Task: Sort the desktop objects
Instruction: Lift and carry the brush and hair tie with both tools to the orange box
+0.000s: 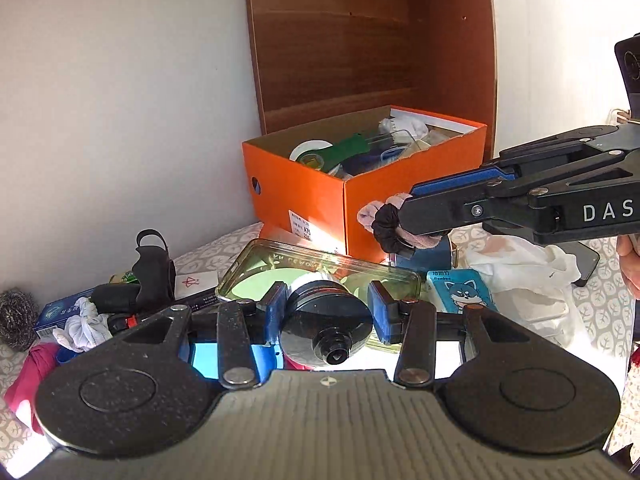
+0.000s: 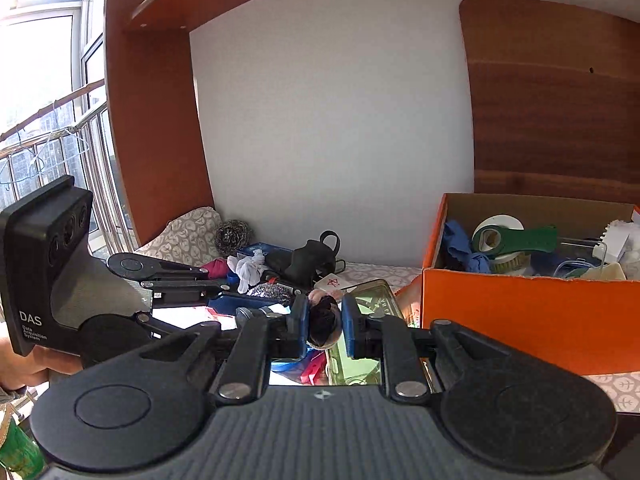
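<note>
The sorting was partly done, judging by the orange box (image 1: 304, 204), which already held a roll of tape (image 1: 310, 148), a green opener (image 2: 520, 238), a brush and some cloth, while plenty was left on the tabletop (image 1: 216, 252): a steel scourer (image 1: 16, 318), a white rag (image 1: 82, 326), a black hand grip (image 1: 154, 270), a clear tray (image 1: 320, 264) and a blue tissue pack (image 1: 460, 290). The left gripper (image 1: 327, 310) held a round black jar (image 1: 326, 320) between its blue pads, jaws narrowed onto its sides, lid end facing the camera, raised above the tray. The right gripper (image 2: 323, 322) was clamped tight on a bundle of hair ties (image 1: 384, 222), one black and one pink, which stuck out past the fingertips. In the left view that bundle hung just in front of the box's near wall, below its rim; both loads probably belonged in the box, and neither was over its opening yet.
</note>
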The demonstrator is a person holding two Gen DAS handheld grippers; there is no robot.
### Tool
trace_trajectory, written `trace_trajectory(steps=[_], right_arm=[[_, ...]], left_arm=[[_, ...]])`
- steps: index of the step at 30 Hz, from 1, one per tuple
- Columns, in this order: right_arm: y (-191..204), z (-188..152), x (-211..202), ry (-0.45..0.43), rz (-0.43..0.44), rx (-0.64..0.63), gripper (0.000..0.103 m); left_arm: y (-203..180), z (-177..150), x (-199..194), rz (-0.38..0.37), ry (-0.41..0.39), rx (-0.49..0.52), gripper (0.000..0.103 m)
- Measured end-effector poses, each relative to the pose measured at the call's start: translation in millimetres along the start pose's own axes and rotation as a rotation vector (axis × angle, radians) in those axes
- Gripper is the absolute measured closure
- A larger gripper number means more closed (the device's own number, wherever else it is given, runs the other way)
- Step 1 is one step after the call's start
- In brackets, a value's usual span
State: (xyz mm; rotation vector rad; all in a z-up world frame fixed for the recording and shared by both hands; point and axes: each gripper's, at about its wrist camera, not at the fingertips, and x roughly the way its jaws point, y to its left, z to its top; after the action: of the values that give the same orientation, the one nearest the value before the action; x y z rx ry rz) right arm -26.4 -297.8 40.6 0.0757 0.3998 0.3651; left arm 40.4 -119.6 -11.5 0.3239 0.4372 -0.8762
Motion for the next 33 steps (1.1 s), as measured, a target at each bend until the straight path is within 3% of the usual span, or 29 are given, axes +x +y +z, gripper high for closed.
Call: trace_trajectory(steps=[17,19,21,28,33], right_arm=[[-82,-16,-82,-0.072,-0.196,0.104,0.086],[-91,-13,-86,-0.087,-0.209,0.116,0.086],[-103,-7,-89,-0.104,-0.221,0.127,0.086],[-131,24,-79,-0.135,-0.253,0.104,0.086],[-146,44,-57,-0.13,-0.267,0.096,0.086]], left_arm=[[-78,42,57,-0.149,-0.014,0.122,0.06],[-81,51,62,-0.141,-0.027,0.125,0.06],[-84,65,67,-0.115,-0.048,0.133,0.071],[-74,112,89,-0.042,-0.101,0.139,0.074],[-59,122,103,0.005,-0.079,0.13,0.083]])
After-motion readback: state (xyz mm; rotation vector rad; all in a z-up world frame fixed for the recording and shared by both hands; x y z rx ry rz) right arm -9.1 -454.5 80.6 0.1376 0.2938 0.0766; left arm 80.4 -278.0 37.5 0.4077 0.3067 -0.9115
